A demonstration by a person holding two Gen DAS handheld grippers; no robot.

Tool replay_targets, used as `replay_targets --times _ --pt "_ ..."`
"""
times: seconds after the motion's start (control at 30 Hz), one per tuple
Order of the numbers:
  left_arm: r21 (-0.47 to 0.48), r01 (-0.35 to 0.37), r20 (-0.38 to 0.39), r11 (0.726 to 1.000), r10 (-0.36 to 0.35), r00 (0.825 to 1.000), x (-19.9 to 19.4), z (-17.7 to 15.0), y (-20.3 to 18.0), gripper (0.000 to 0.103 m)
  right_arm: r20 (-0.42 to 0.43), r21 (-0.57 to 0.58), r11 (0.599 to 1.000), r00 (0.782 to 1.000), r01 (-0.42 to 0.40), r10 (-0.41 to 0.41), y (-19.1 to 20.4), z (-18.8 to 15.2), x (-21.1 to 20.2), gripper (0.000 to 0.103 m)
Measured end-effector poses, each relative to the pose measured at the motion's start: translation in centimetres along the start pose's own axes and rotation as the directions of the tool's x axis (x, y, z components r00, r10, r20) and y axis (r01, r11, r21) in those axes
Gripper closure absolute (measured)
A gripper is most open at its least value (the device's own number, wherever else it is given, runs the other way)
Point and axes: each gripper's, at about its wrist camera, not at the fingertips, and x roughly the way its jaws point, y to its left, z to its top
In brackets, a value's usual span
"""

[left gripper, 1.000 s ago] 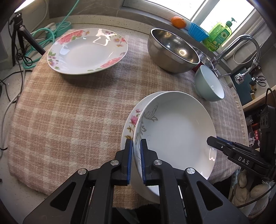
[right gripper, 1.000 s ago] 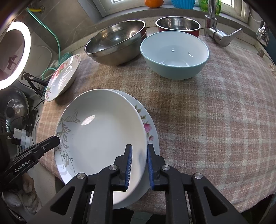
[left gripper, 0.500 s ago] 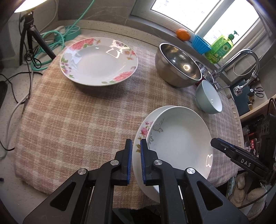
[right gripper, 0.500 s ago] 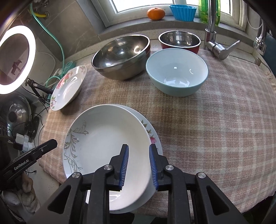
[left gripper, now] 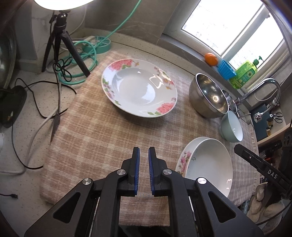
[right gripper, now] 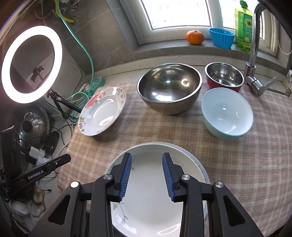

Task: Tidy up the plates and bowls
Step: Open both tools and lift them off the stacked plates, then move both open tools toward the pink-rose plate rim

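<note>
Checked cloth [left gripper: 102, 138] over a speckled counter [left gripper: 32, 109], window [right gripper: 175, 12] behind. Far left of the left tongs [left gripper: 144, 151]: ring light [right gripper: 31, 63] on a tripod [left gripper: 62, 42], green hose [left gripper: 87, 54] coiled at its foot. Left tongs nearly pressed together, empty, above bare cloth. Ahead of them a floral plate [left gripper: 139, 87], empty, alone. To their right, two stacked plates [left gripper: 208, 164], white one [right gripper: 151, 193] on top of a rose-rimmed one [left gripper: 184, 158]. Right tongs [right gripper: 147, 160] poised over that stack, jaws just spreading, gripping nothing. Beyond them: large steel bowl [right gripper: 169, 87], small steel bowl with red outside [right gripper: 224, 76], pale blue bowl [right gripper: 227, 113], all empty. Faucet [right gripper: 255, 54] far right.
</note>
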Motion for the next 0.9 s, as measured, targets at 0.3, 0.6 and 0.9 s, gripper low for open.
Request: replay_targets --times 0.3,0.6,0.9 --pt "-0.091 -0.019 0.044 0.996 0.024 0.999 0.1 2.2 3.7 0.095 -0.026 -0.121 0.993 1.000 -0.002 -0.001 4.3 4.3 2.9 0.071" --pt "-0.157 -0.010 0.071 0.988 0.021 0.997 0.9 3.9 4.5 0.095 -0.043 -0.149 0.986 0.997 -0.077 0.071 6.8 9.7 5.0 0.071" --pt "-0.224 0.019 0.060 0.974 -0.006 0.998 2.9 5.8 5.4 0.095 -0.119 -0.142 0.982 0.987 -0.123 0.107 6.7 15.0 9.6 0.071"
